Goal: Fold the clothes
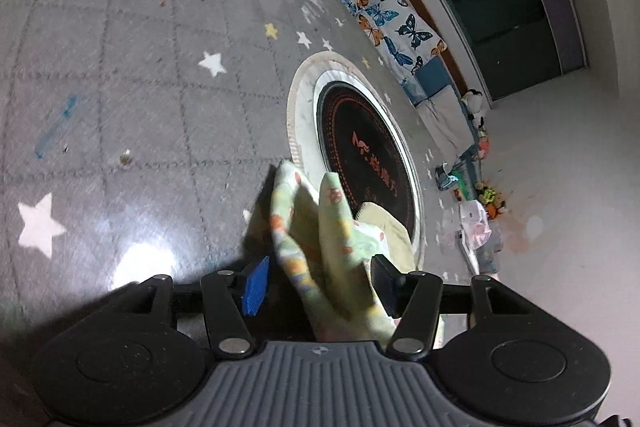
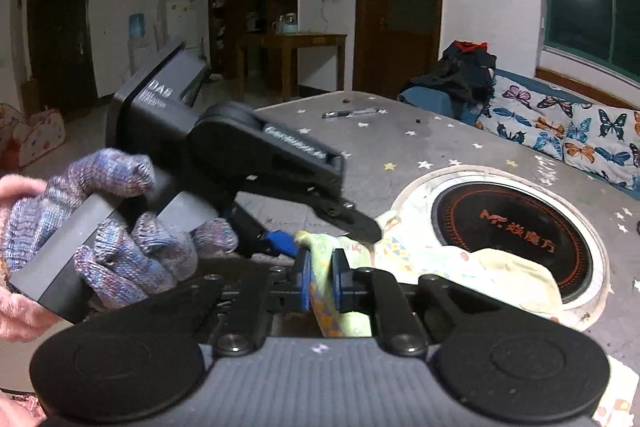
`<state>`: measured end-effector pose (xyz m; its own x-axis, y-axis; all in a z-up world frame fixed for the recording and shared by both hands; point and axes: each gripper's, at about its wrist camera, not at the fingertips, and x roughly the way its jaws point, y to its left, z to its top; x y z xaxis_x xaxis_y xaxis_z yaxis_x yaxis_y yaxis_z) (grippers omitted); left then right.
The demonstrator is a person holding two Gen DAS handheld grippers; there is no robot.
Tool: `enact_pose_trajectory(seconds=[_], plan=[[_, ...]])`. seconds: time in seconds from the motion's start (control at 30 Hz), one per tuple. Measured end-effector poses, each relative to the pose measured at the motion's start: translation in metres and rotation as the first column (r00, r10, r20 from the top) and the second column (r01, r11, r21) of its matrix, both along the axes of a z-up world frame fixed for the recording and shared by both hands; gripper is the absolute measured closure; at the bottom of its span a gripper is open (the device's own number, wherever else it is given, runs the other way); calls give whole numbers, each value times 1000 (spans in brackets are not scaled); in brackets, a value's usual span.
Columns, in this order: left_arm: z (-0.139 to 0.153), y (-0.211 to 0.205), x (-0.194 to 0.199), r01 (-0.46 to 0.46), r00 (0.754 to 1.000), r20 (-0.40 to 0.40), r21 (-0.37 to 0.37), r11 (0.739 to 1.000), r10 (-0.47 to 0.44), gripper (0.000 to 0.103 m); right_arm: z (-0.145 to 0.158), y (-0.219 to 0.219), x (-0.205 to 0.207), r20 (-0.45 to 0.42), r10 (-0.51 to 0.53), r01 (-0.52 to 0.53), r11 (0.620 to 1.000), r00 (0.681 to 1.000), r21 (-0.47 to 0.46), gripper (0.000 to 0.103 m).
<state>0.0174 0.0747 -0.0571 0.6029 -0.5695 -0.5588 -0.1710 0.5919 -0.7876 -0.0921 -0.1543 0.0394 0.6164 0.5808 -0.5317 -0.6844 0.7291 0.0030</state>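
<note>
We pinch the soft printed garment (image 2: 320,267) tight in our right gripper (image 2: 320,281) at the round cooktop's (image 2: 516,227) near rim; our left gripper (image 1: 316,287) gapes around it, star-patterned table (image 1: 140,67) bare beyond.

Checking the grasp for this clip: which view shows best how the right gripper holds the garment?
The right wrist view: the right gripper has its blue pads pinching a fold of the pale printed garment. The left wrist view shows the same garment between the left gripper's wider-set fingers, not the right gripper.
</note>
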Motion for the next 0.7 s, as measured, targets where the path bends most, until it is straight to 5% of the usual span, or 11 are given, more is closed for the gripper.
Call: enact_pose_trajectory(seconds=[0.17, 0.33, 0.5, 0.7], plan=[[-6, 0, 0, 0, 1000, -12, -90, 996, -1, 43, 0, 0, -1, 5, 3, -3, 1000, 1000, -3, 93], [-4, -10, 8, 39, 999, -17, -20, 999, -40, 46, -4, 4, -3, 12, 22, -21, 999, 1000, -24, 93], [-6, -15, 11, 63, 998, -14, 16, 998, -62, 81, -10, 6, -4, -4, 32, -32, 999, 999, -25, 93], [-4, -18, 7, 71, 997, 8, 98, 993, -72, 92, -18, 7, -8, -15, 39, -39, 999, 999, -29, 91]])
